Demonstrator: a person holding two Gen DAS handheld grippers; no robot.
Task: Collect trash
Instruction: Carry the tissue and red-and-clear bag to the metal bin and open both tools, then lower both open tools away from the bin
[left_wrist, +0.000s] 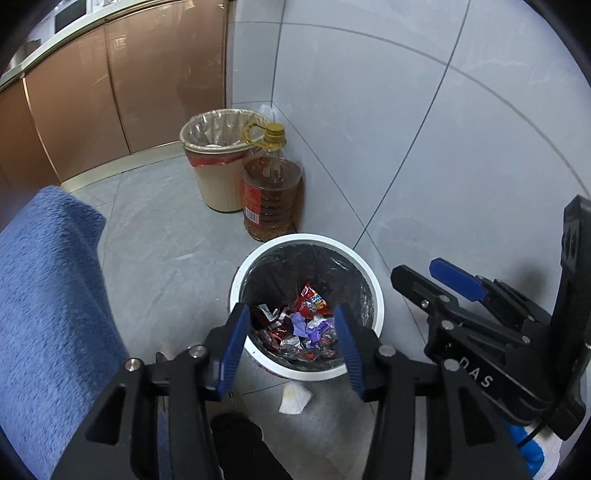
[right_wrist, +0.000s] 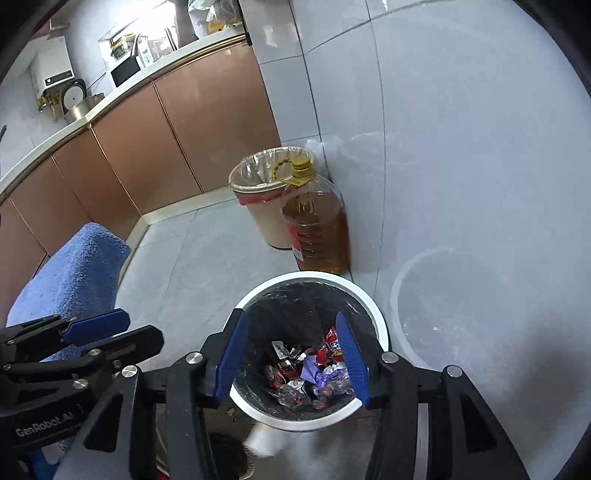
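Note:
A white trash bin (left_wrist: 306, 238) (right_wrist: 314, 277) with a black liner stands on the grey floor against the tiled wall. Crumpled snack wrappers (left_wrist: 303, 325) (right_wrist: 314, 373), red, silver and purple, lie at its bottom. My left gripper (left_wrist: 290, 312) (right_wrist: 142, 328) hangs over the bin's mouth, open, with nothing between its blue pads. Beside it, my right gripper (right_wrist: 291, 319) (left_wrist: 424, 271) also points down into the bin, open and empty. A white crumpled tissue (left_wrist: 293, 398) (right_wrist: 264, 439) lies on the floor just in front of the bin.
Behind the white bin stand a large oil bottle (left_wrist: 271, 195) (right_wrist: 317, 225) and a beige bin (left_wrist: 214, 166) (right_wrist: 258, 192) with a clear liner, in the corner. Brown cabinets (left_wrist: 110, 92) run along the left. A blue towel-like cloth (left_wrist: 48, 295) (right_wrist: 74, 273) fills the near left.

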